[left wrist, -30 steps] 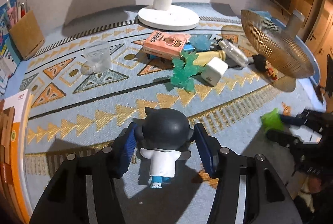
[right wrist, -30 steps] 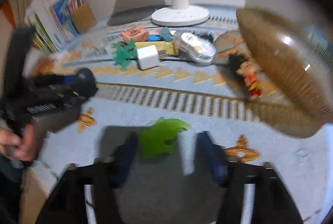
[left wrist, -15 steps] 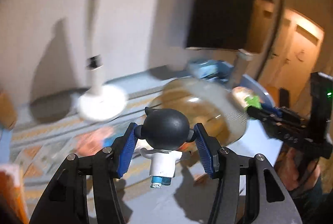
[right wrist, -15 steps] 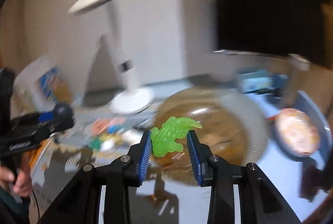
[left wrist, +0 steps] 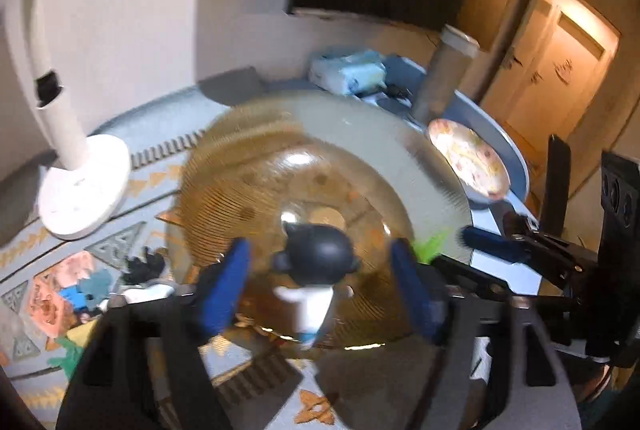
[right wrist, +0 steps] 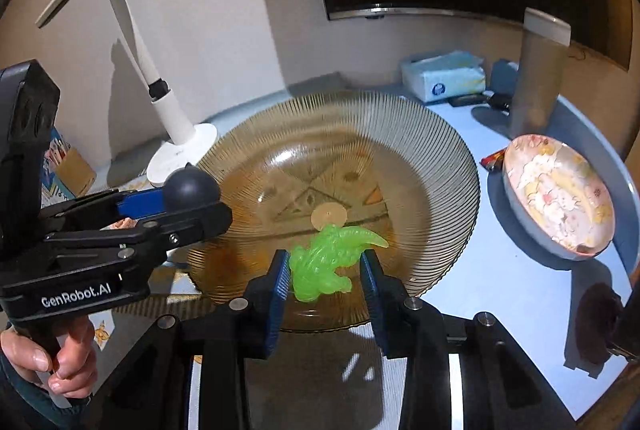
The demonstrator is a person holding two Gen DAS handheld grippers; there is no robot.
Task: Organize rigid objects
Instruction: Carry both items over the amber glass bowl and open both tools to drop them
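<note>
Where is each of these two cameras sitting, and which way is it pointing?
Left wrist: sits on the left gripper, looking along its blue fingers at the amber bowl; the jaws flank a black-headed figure; the right gripper shows at right.
Right wrist: sits on the right gripper, facing the same bowl; its jaws clamp a green dinosaur; the left gripper and the person's hand show at left.
Shared: bowl, lamp, floral plate.
</note>
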